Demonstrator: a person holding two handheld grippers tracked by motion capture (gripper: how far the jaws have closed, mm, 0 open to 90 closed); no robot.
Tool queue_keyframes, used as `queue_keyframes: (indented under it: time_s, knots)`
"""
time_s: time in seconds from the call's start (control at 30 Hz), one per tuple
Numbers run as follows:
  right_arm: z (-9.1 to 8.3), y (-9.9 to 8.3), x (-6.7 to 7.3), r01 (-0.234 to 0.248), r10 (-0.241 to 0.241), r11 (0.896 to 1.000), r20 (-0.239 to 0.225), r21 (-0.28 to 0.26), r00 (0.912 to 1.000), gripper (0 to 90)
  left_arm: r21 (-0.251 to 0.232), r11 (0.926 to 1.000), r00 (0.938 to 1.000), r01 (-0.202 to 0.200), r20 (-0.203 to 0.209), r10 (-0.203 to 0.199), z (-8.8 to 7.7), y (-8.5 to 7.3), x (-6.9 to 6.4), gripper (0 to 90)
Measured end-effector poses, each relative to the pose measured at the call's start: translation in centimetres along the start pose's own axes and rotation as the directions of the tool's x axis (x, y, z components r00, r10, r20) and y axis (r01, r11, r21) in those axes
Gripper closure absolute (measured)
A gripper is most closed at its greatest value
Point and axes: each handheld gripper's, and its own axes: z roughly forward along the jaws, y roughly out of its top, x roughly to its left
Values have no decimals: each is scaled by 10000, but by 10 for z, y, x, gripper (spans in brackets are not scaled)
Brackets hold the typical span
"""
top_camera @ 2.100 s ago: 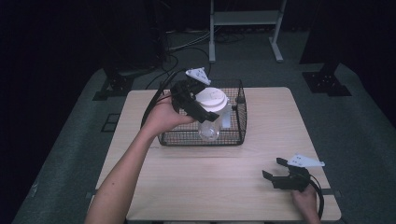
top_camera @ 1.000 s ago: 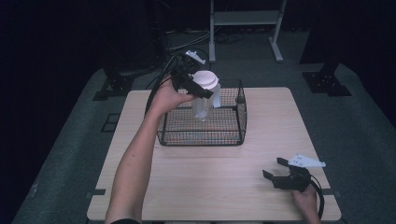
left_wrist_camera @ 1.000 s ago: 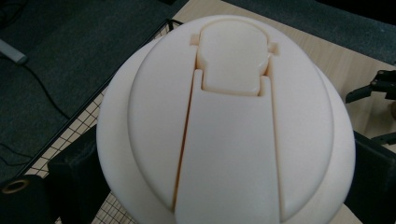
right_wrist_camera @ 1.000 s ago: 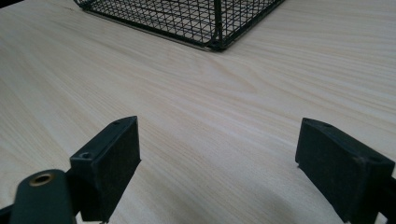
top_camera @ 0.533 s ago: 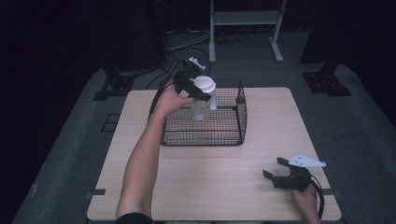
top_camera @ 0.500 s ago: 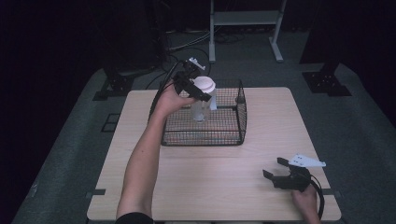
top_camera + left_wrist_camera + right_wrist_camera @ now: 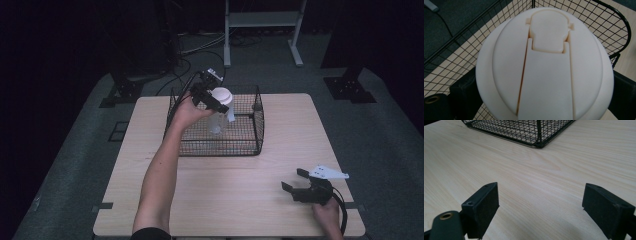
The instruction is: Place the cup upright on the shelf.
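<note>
One hand-held gripper [image 7: 216,101] clamps an unlabelled white-lidded bottle [image 7: 220,107] above the basket [image 7: 257,127]; the other [image 7: 296,181] gapes.

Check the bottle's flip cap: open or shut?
Shut: on the bottle, the lid has its flip tab lying flat in its groove.
</note>
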Motion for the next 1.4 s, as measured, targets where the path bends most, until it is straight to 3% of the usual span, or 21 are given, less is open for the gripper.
queue_keyframes:
  time_s: [0.2, 0.3, 0.4, 0.67, 1.17, 1.4]
  knots:
    - [0, 0, 0, -9, 9, 10000, 6, -14, 10000, 129, 241, 9997, 9999, -58, -88, 60, 13, -1, -4, 53]
    - [0, 0, 0, -8, 8, 10000, 11, -1, 10000, 129, 224, 9997, 9993, -27, 361, 19, 21, -4, -3, 53]
    - [0, 0, 0, -15, 15, 10000, 2, -10, 10000, 129, 218, 9998, 9999, -19, 123, 17, 26, -6, -4, 52]
    - [0, 0, -1, -48, 48, 10000, 12, -25, 10000, 129, -1, 10000, 9999, 31, 121, -31, 37, -19, -3, 51]
    - [0, 0, -1, -21, 21, 10000, -61, 17, 10000, 129, 138, 9999, 9999, -36, 111, 34, 31, -25, -5, 46]
    - [1, 1, -1, 12, -11, 10000, -213, 45, 9998, 129, -101, 9997, 9994, 243, 265, -240, 33, -28, -4, 20]
